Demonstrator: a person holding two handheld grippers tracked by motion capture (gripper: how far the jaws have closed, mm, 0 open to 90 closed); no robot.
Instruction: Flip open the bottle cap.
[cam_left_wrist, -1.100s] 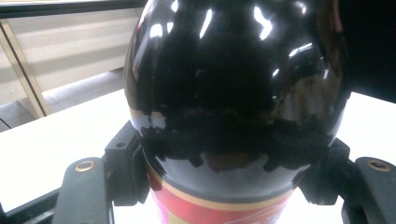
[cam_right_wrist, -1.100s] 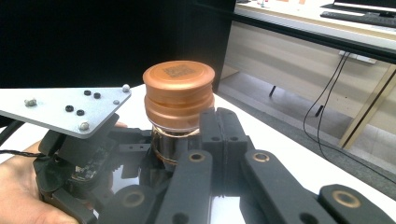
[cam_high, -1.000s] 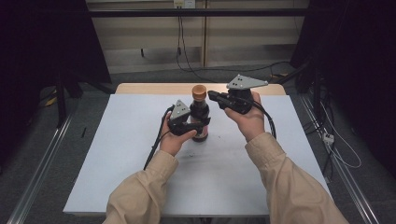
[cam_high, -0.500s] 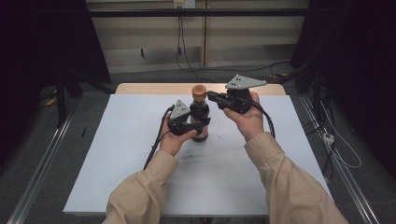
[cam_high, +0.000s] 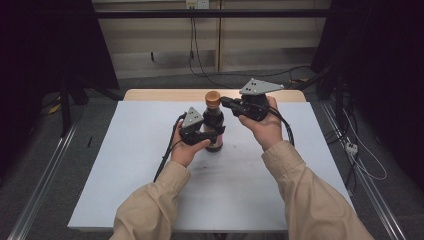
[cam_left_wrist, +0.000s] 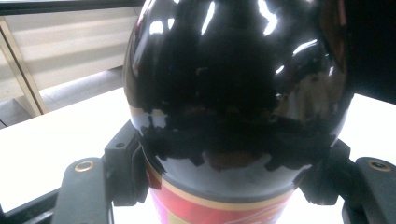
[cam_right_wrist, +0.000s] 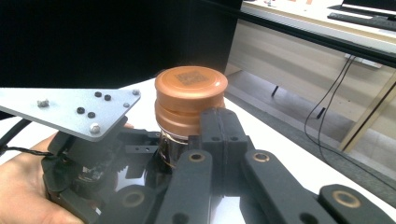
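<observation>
I see the dark bottle (cam_high: 213, 127) standing upright near the table's (cam_high: 125, 165) far edge, my left gripper (cam_high: 207, 135) clamped around its body. My right gripper (cam_high: 226, 103) pinches its neck under the copper cap (cam_high: 213, 97).

1. The bottle (cam_high: 213, 127) stands upright mid-table, the one obstacle on the white tabletop (cam_high: 125, 165)
2. The left gripper (cam_high: 210, 134) blocks its left flank; the right gripper (cam_high: 223, 102) bars the cap (cam_high: 213, 98) from the right
3. Bare tabletop lies open all round
</observation>
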